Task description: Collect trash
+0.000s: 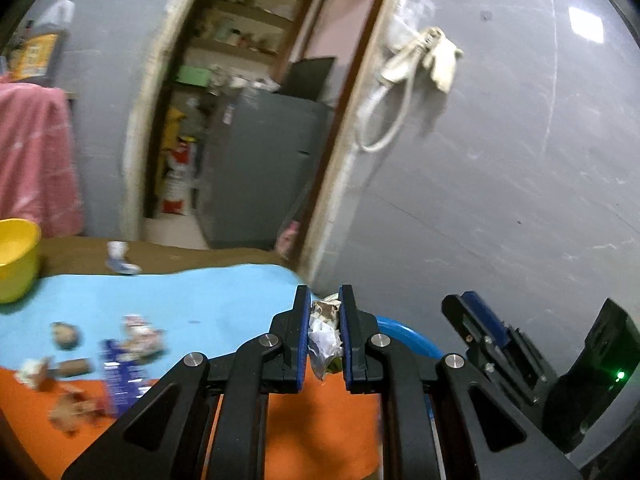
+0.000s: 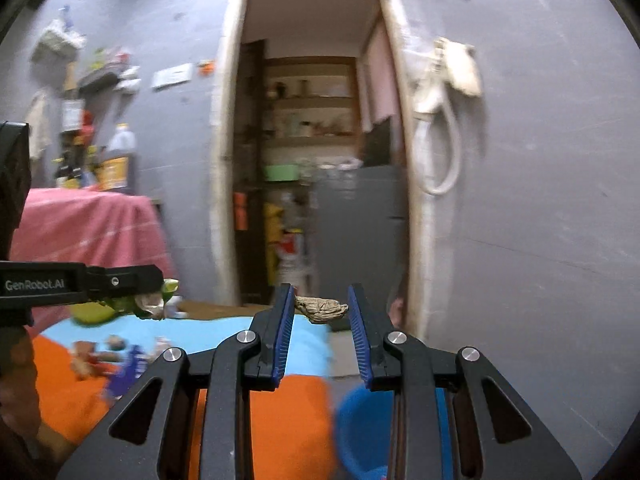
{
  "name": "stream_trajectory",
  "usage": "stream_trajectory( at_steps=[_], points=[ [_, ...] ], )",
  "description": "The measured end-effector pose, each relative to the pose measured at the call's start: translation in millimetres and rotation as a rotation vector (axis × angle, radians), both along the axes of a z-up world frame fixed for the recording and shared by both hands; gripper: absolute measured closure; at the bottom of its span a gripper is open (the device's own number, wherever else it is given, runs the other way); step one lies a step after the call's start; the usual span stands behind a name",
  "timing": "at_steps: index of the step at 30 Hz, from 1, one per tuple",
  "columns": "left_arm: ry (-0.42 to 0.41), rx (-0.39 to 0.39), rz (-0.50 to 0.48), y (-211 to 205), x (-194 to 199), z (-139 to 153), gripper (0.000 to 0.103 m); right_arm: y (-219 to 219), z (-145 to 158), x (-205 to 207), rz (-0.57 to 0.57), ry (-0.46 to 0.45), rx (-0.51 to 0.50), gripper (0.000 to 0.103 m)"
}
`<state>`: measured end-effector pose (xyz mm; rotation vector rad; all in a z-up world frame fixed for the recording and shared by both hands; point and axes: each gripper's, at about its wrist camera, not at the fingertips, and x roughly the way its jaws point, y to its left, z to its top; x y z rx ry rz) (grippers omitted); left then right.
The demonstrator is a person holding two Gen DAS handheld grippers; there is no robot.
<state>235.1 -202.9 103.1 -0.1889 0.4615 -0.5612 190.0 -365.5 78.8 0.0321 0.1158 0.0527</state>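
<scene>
My left gripper clamps a crumpled wrapper wad; right gripper pinches a brown scrap by its tips. The blue bin sits at five o'clock. I judge the scrap's shallow hold could slip and miss the bin.

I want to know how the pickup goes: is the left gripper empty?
No: in the left wrist view the left gripper is shut on crumpled paper trash, which sits pinched between its two blue pads.

My right gripper has its jaws spread, and a brown crumpled scrap spans between the fingertips; I cannot tell how firmly it is held. Below sits a blue bin beside the orange-and-blue table. At left, my left gripper pinches a wrapper above scattered litter.
</scene>
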Motion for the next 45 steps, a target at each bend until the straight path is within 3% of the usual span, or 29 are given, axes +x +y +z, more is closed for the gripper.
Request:
stream_trajectory(
  at_steps=[11,15,17,18,23,29,31,38,42,45],
  points=[
    [0.242,0.057,-0.153,-103.4,73.4,-35.8,0.092,-74.4,-30.4,18.5,-0.181,0.154,0.134,0.077],
    [0.317,0.066,-0.16,-116.4,93.5,-52.8,0.086,-90.7,-39.9,25.8,-0.203,0.221,0.176,0.077],
    [0.362,0.059,-0.151,-118.1,102.1,-61.7,0.074,-93.8,-44.9,28.6,-0.213,0.254,0.183,0.076],
    [0.376,0.045,-0.151,-116.5,103.2,-66.1,0.073,-96.0,-47.2,30.5,-0.217,0.272,0.19,0.076],
    [0.4,0.015,-0.121,-105.9,106.5,-71.7,0.067,-103.1,-50.2,29.1,-0.236,0.302,0.211,0.067],
    [0.341,0.01,-0.075,-81.8,88.7,-54.4,0.063,-102.6,-46.3,25.1,-0.241,0.275,0.213,0.063],
    [0.311,0.014,-0.058,-74.9,83.4,-48.6,0.061,-97.4,-41.6,22.4,-0.238,0.243,0.201,0.056],
    [0.185,0.026,0.029,-31.9,56.1,-22.6,0.051,-74.8,-25.6,12.9,-0.187,0.117,0.159,0.048],
    [0.106,0.041,0.097,-1.9,36.0,-9.8,0.045,-53.6,-15.3,7.8,-0.142,0.048,0.133,0.033],
    [0.043,0.044,0.17,27.6,18.7,-2.8,0.033,-35.9,-6.9,0.9,-0.086,-0.011,0.127,0.024]
  ],
)
